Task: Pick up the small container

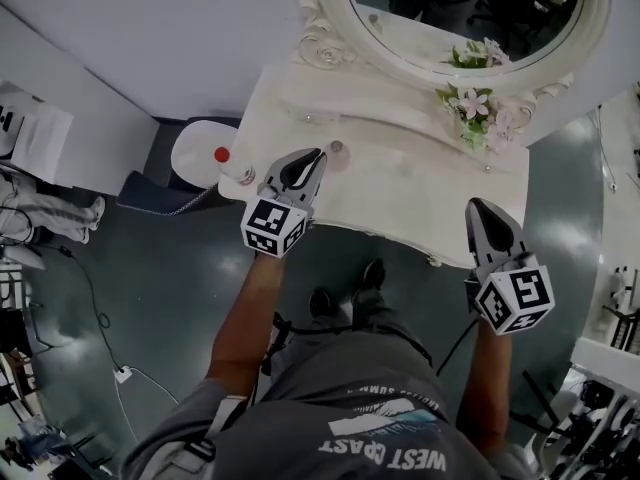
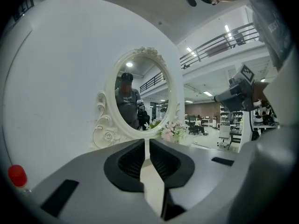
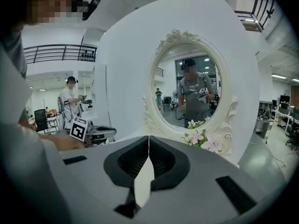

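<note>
Nearest the camera: left gripper (image 1: 317, 161) and right gripper (image 1: 479, 208), both held out over the front edge of the white table (image 1: 400, 183). In its own view the left gripper's jaws meet at the tips with nothing between them. Right gripper's jaws are likewise together and empty.

Container (image 1: 337, 148): a small round thing on the tabletop, just past the left gripper's tips and a bit to their right in the head view. Near, but I can't tell if it's touching. It looks squat and round from above, so no long axis matters for the approach. Neither gripper view shows it; it sits below the left gripper's body there. Too small to read any detail, so taking it as the task's thing is a judgement.

The left gripper is clearly the nearer one. The right is well apart, over the table's other front corner. Judged next: the left jaws have to open before they can straddle the container, coming in almost straight ahead and slightly down.

Off the left gripper's other side, at the table's left end: a bottle (image 1: 225, 158) with a red cap, not the target as I read it. Farther back: pink flowers (image 1: 475, 108) at the foot of the oval mirror (image 1: 450, 18), against the wall.
</note>
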The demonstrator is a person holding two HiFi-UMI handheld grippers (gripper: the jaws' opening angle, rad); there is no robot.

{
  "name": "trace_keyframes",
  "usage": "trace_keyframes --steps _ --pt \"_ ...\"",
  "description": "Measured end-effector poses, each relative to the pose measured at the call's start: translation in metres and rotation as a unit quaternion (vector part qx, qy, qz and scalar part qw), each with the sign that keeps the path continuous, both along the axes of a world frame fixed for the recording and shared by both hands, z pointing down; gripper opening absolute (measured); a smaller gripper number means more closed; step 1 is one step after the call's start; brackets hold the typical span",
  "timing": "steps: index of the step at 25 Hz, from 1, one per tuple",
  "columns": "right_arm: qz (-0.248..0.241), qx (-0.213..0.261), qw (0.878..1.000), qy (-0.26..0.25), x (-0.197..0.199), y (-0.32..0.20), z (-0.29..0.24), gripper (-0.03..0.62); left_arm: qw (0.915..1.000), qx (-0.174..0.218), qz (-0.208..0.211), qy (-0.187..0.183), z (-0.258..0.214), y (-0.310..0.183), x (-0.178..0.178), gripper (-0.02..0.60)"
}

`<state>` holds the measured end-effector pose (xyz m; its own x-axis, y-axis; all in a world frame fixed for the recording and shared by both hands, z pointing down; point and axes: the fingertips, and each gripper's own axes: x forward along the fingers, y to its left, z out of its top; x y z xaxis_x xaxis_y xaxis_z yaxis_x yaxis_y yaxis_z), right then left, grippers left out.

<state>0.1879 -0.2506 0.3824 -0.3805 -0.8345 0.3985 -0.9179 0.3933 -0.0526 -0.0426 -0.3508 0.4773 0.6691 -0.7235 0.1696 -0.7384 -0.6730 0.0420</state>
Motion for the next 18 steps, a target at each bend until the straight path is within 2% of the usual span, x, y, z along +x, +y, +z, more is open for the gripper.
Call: trace_keyframes --steps 9,18 --pt "-0.005 -0.032 0.999 0.007 0.009 -0.017 0.025 0.028 0.9996 -0.024 -0.007 -0.016 0.056 -0.029 0.008 0.109" --pt "-0.012 -0.053 0.998 0.007 0.008 -0.033 0.046 0.028 0.9986 -0.041 -0.008 -0.032 0.11 -0.051 0.017 0.222"
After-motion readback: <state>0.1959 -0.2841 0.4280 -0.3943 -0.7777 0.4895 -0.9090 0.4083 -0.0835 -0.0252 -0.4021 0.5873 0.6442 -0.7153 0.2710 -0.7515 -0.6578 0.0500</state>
